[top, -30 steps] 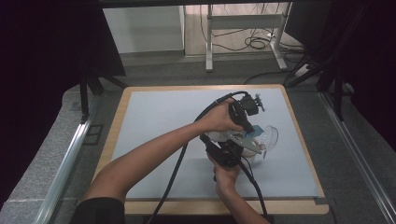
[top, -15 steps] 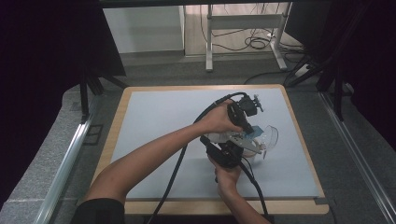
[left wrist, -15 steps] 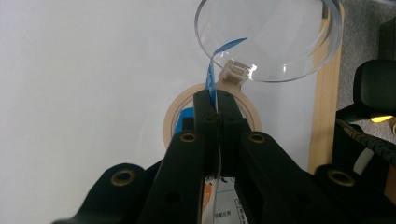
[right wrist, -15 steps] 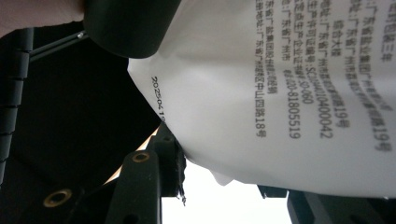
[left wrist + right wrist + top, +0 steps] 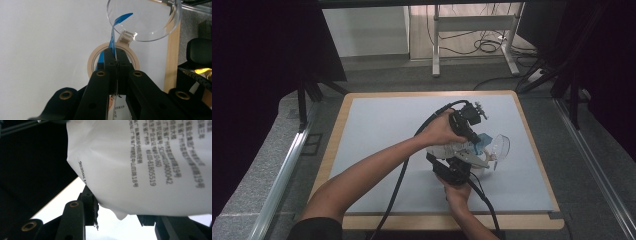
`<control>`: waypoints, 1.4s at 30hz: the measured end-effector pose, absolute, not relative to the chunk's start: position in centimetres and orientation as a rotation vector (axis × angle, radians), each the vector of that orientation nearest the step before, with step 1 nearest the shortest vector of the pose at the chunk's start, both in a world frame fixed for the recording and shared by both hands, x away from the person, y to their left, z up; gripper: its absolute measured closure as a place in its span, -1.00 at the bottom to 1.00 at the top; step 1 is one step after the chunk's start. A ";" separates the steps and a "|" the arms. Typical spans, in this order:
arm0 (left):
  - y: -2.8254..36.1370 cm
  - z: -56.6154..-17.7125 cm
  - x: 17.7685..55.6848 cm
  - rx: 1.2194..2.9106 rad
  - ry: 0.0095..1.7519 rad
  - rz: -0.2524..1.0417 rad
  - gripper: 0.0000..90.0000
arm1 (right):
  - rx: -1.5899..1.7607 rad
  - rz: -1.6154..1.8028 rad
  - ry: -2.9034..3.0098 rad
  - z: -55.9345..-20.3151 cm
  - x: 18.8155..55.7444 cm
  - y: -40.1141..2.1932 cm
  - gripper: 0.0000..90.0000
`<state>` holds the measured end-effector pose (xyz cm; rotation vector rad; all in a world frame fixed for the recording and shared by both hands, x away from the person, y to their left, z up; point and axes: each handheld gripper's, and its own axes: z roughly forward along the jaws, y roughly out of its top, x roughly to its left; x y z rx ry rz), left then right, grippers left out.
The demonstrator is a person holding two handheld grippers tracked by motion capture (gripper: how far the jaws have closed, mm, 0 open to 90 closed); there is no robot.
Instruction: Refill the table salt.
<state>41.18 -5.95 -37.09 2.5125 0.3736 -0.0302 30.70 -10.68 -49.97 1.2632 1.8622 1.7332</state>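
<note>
A white bag [image 5: 150,165] with printed black text hangs between my two grippers over the mat. My left gripper [image 5: 115,53] is shut on the bag's thin blue top strip [image 5: 113,37], which twists up past the jaws. Under it stands a jar with a tan rim [image 5: 91,60] and a clear hinged lid [image 5: 150,20] folded open. My right gripper [image 5: 120,212] holds the bag's lower bulge, its left pad [image 5: 94,207] pressed against it. In the high view the left gripper [image 5: 472,141] comes from above, the right gripper [image 5: 459,159] from the near side, beside the lid [image 5: 501,145].
A pale blue mat [image 5: 377,130] covers a wooden board. Black cables trail from both grippers toward the near edge. Metal rails run along both sides of the table, and a desk frame with cables stands beyond the far edge.
</note>
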 end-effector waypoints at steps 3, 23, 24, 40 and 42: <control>-5.6 -37.2 41.2 2.498 0.385 -0.031 1.00 | 1.261 1.714 1.883 -50.3 30.5 -10.8 0.30; -3.5 -37.3 40.7 2.390 0.425 -0.045 1.00 | 1.247 1.604 1.980 -51.7 29.8 -12.2 0.26; -3.4 -37.3 40.6 2.385 0.418 -0.046 1.00 | 1.249 1.601 1.982 -51.8 29.8 -12.3 0.25; -0.9 -38.2 40.2 2.303 0.463 -0.044 1.00 | 1.251 1.577 1.975 -52.0 29.3 -13.6 0.15; -0.4 -38.2 40.1 2.280 0.473 -0.042 1.00 | 1.250 1.579 1.964 -51.8 29.3 -13.9 0.15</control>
